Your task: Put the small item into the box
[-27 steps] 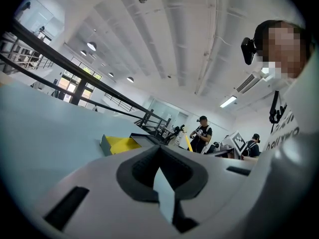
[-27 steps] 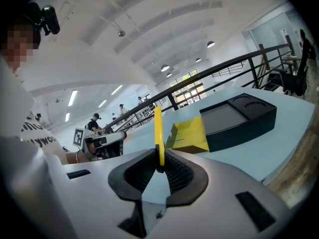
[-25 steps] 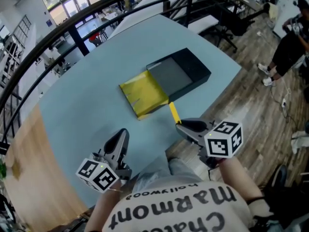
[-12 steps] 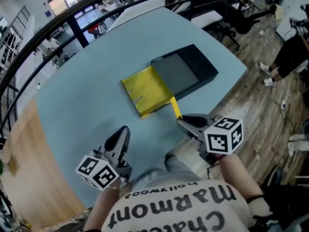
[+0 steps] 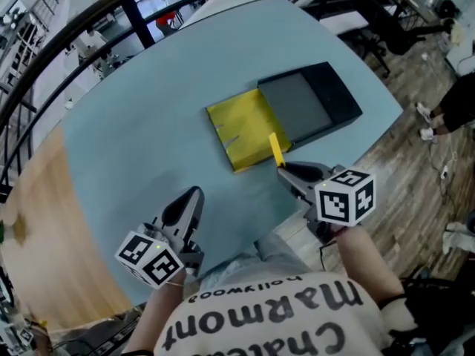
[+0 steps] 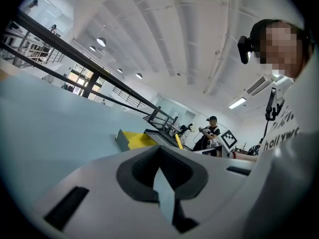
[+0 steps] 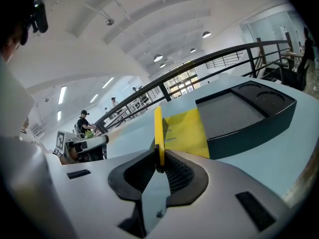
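Wood-grain board [image 5: 41,221] edges the far left of the pale blue worktop [image 5: 141,117]. Low on that side the left claw [image 5: 193,193] hangs over bare worktop with its jaws pressed together and nothing between them; its own view shows the dark pads meeting at the tip. Toward the middle a yellow flap [image 5: 237,124] lies flat, joined along its right edge to the box [image 5: 326,87], a shallow black one with a grey inner floor. Just right of the flap's near corner is the small item, a thin yellow strip [image 5: 276,148], pinched at its near end by the right claw [image 5: 286,170]. The strip stands edge-up between the ribbed pads. Its long axis runs straight out of the claw, away from the person and toward the seam between flap and box, and its free end points that way. It is held off the worktop and is not in the box. Right of the worktop lies plank floor [image 5: 415,162], where a bystander [image 5: 460,99] stands at the picture's edge.

A second ago the strip's free end was over bare worktop, short of the flap; now, in the head view, it overlaps the flap's right edge, and the right claw is nearer the box. The left claw has shifted only a little
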### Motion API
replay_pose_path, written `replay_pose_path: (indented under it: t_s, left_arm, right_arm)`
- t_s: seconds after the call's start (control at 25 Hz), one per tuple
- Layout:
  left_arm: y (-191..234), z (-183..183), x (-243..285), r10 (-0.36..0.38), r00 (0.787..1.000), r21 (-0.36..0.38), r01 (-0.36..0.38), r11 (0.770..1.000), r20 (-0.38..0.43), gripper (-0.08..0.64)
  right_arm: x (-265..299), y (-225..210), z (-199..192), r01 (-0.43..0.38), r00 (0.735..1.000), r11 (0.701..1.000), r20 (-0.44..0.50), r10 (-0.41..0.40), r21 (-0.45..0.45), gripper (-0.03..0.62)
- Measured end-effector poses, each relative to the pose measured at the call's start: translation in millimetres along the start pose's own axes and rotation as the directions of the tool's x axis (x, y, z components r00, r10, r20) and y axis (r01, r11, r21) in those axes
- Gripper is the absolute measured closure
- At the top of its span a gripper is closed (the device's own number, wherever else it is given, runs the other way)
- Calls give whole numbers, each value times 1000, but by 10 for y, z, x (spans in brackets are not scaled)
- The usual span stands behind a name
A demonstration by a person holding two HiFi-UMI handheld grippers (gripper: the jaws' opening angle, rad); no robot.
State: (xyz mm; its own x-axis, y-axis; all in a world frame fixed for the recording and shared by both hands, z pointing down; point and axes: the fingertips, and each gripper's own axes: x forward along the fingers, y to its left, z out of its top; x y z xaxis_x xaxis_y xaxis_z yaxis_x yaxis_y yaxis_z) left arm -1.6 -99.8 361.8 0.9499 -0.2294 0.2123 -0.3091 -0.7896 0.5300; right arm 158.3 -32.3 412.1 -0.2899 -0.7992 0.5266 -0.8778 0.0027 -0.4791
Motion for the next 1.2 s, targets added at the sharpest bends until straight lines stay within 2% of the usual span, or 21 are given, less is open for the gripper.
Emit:
replay_pose_path:
  t_s: [0.16, 0.44, 0.64, 1.0, 1.2]
  left_arm:
    - [18, -42, -72, 18, 1000, 1, -18, 1000, 7, 558]
    - [-5, -64, -195, 37, 998, -14, -36, 999, 53, 558]
    - [-69, -89, -176, 7, 998, -23, -6, 1000, 68, 558]
    - [32, -47, 82, 16, 997, -73, -10, 997, 74, 558]
    - [115, -75, 299, 24, 998, -109, -18, 994, 51, 558]
  right_arm:
    - [107, -18, 37, 1, 1000, 999, 16, -2, 33, 517]
    - [190, 96, 150, -6, 1000, 999, 12, 6, -39, 517]
    - [241, 117, 203, 8, 1000, 995, -4, -8, -101, 517]
    - [304, -38, 268, -11, 999, 996, -43, 7, -90, 518]
    - [338, -65, 358, -34, 997, 991, -76, 24, -126, 517]
